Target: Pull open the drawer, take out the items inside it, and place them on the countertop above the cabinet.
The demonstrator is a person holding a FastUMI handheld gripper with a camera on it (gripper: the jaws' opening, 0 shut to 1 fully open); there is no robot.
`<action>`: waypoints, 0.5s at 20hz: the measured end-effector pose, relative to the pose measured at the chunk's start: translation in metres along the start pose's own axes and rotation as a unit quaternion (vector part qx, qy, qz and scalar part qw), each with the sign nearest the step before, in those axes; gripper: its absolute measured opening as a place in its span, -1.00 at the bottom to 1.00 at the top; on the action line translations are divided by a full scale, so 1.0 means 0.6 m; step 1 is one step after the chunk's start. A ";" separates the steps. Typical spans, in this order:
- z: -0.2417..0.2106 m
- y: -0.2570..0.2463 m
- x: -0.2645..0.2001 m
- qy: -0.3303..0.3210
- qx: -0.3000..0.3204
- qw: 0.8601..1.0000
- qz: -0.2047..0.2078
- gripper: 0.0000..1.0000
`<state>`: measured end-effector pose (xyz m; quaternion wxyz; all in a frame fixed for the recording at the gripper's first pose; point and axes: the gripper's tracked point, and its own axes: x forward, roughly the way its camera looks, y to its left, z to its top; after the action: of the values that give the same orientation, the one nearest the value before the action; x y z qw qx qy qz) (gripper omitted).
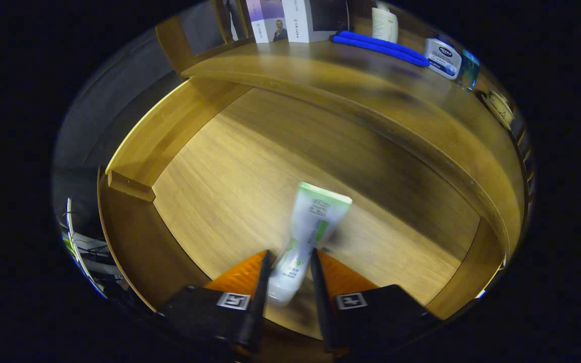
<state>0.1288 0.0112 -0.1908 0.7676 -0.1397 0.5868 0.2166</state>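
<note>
A wide, rounded view looks down along the tongs into an open wooden drawer with a pale, grained floor and raised side walls. The two fingers of the tongs rise from the bottom centre of the frame, and between them sits a white squeeze tube with green markings and a green flat end. Both fingers press against the lower part of the tube, so the tongs are closed on it. The tube is slightly blurred. Its rounded cap end points down toward the bottom of the frame and its flat green end points up toward the middle, over the drawer floor; whether the tube touches the floor cannot be told.

Across the upper half of the frame curves the darker brown wooden desk above the drawer. On it, toward the upper right, lies a long bright blue padded strip, and just to its right stands a small white bottle with a dark blue label. Beside that bottle, further right, is a clear bluish container. At the top centre stand white and purple printed boxes, with a white packet to their right.

At the lower left, outside the drawer, lie some tangled cables.
</note>
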 end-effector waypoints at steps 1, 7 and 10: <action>-0.004 0.004 0.002 0.001 -0.018 1.000 -0.001 -0.22; 0.019 0.000 -0.026 -0.059 -0.062 0.996 -0.029 -0.78; 0.032 0.001 -0.053 -0.086 -0.068 0.994 -0.021 -0.78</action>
<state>0.1378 0.0154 -0.1550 0.8085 -0.1845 0.4995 0.2507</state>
